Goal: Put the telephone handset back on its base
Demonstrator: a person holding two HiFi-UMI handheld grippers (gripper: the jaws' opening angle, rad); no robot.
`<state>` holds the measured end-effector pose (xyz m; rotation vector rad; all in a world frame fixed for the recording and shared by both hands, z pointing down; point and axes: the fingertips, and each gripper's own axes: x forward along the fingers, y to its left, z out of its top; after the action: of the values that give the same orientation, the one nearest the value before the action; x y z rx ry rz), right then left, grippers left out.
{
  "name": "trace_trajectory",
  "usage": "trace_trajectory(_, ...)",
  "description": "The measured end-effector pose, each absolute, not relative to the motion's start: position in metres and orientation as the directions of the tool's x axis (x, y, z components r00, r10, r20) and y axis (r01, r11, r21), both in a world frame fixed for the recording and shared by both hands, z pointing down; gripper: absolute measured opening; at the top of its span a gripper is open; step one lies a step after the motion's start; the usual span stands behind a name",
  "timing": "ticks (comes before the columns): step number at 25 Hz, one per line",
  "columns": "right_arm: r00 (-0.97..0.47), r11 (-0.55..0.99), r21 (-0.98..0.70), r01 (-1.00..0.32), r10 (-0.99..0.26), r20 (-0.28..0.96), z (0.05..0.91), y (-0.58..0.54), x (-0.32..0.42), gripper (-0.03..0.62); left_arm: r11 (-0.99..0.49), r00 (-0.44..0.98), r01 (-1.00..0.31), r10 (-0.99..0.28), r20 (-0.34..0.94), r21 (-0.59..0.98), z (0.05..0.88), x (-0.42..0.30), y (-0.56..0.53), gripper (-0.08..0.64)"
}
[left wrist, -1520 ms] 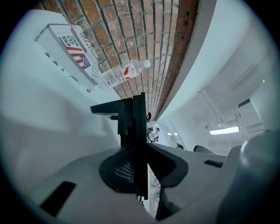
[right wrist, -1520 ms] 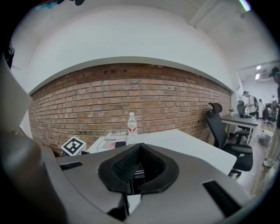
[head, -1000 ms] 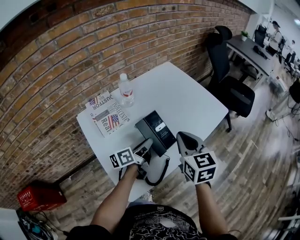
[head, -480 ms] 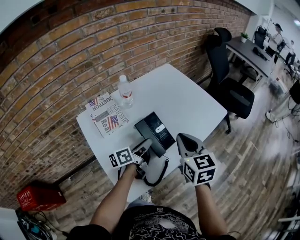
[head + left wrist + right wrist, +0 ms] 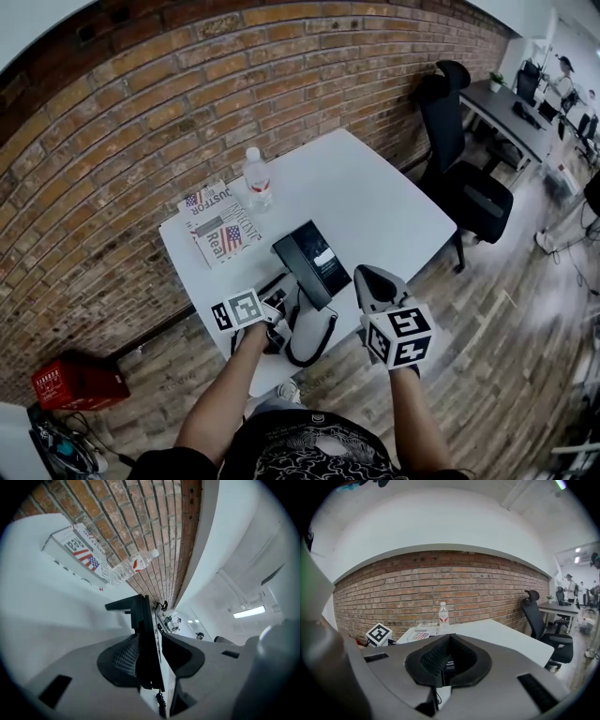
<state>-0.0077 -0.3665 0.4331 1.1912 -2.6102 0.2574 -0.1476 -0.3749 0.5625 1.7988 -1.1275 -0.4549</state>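
The left claw's (image 5: pixel 150 637) jaws, just opened, straddle the telephone handset (image 5: pixel 144 620) lying on the base's (image 5: pixel 314 261) left side, the right claw (image 5: pixel 446 639) is clenched empty, and a crooked withdrawal could snag the coiled cord (image 5: pixel 314 345) and unseat the handset.

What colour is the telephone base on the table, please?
The telephone base is black, with a small white label; the head view shows it best.

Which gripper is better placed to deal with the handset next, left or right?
Left, probably. On the left gripper the jaws have just been opening with the handset between them, beside the base. The right gripper is shut, empty, off to the side.
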Motion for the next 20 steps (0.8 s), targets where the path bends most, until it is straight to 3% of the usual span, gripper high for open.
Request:
trace_trajectory(10, -0.648, 0.666, -0.040, -0.745, -0.709, 0.278, 0.415, -0.355, -0.002, 0.002, -0.186, 0.383, -0.777, -0.898, 0.217, 0.602, 0.493, -0.175, -0.363, 0.132)
trace_trajectory(20, -0.663, 0.678, -0.022, -0.735, -0.711, 0.234, 0.392, -0.340, 0.007, 0.002, -0.260, 0.332, -0.910, -0.923, 0.192, 0.322, 0.412, -0.169, -0.330, 0.121)
